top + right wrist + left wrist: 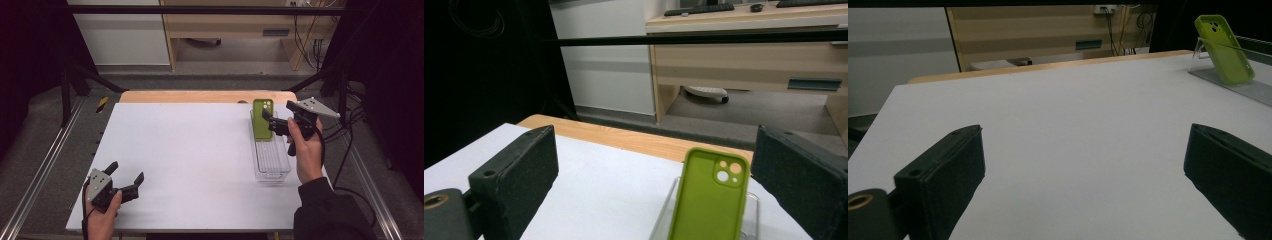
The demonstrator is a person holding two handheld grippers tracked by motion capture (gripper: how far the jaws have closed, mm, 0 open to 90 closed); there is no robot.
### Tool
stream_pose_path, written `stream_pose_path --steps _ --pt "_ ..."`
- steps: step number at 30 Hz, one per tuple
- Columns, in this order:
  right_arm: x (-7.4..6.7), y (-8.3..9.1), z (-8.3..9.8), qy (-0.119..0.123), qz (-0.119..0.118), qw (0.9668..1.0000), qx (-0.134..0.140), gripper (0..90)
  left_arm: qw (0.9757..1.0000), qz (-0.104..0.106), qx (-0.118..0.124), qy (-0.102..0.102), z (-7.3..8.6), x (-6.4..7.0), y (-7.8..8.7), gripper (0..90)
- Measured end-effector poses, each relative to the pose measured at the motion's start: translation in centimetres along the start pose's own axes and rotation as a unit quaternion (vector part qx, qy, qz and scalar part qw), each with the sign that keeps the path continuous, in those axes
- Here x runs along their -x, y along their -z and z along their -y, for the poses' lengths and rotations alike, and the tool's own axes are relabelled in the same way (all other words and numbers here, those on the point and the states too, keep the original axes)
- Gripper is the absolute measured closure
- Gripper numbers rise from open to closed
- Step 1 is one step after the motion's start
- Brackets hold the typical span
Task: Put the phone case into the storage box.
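Here the white counter (200, 150) carries a clear plastic tray (272, 167) along its right side. A green phone case (262, 119) stands upright at the tray's far end, leaning on its wall. The right hand-held gripper (274, 120) hovers just beside the case, jaws spread and not touching it. The left hand-held gripper (125, 172) sits low near the front left corner, jaws spread wide around nothing.

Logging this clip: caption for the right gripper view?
Open right gripper faces a green phone case propped upright in a clear tray.
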State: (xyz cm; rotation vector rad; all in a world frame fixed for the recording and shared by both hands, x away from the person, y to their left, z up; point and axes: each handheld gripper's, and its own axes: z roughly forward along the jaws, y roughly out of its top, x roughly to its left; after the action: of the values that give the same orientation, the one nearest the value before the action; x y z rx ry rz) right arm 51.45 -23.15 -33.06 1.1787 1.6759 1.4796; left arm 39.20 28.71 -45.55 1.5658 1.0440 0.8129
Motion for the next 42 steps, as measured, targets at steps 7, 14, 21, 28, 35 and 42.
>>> stream_pose_path --steps 7,14,21,28,35,42 --pt "0.8 2.0 0.7 -0.005 0.005 1.0 0.0 5.3 1.0 -0.002 0.005 0.003 0.1 0.1 0.9 2.5" --pt "1.4 3.4 1.0 0.009 0.013 0.9999 0.001 5.0 0.9999 -0.003 0.008 0.012 0.1 -0.2 1.2 2.4" --pt "1.9 4.6 1.5 0.027 0.018 0.9995 0.002 4.5 1.0 -0.004 0.006 0.005 0.2 -0.3 1.2 2.4" --pt "2.3 5.5 2.0 0.041 0.02 0.9989 0.008 3.8 0.9999 -0.005 0.007 0.004 0.2 -0.3 1.4 2.4" --pt "2.8 6.1 3.0 0.045 0.023 0.9986 0.017 3.7 1.0 -0.006 0.006 0.003 0.3 -0.4 1.4 2.3" --pt "3.3 7.0 3.8 0.051 0.026 0.998 0.026 3.3 1.0 -0.001 0.004 -0.002 0.4 0.1 1.4 2.4"
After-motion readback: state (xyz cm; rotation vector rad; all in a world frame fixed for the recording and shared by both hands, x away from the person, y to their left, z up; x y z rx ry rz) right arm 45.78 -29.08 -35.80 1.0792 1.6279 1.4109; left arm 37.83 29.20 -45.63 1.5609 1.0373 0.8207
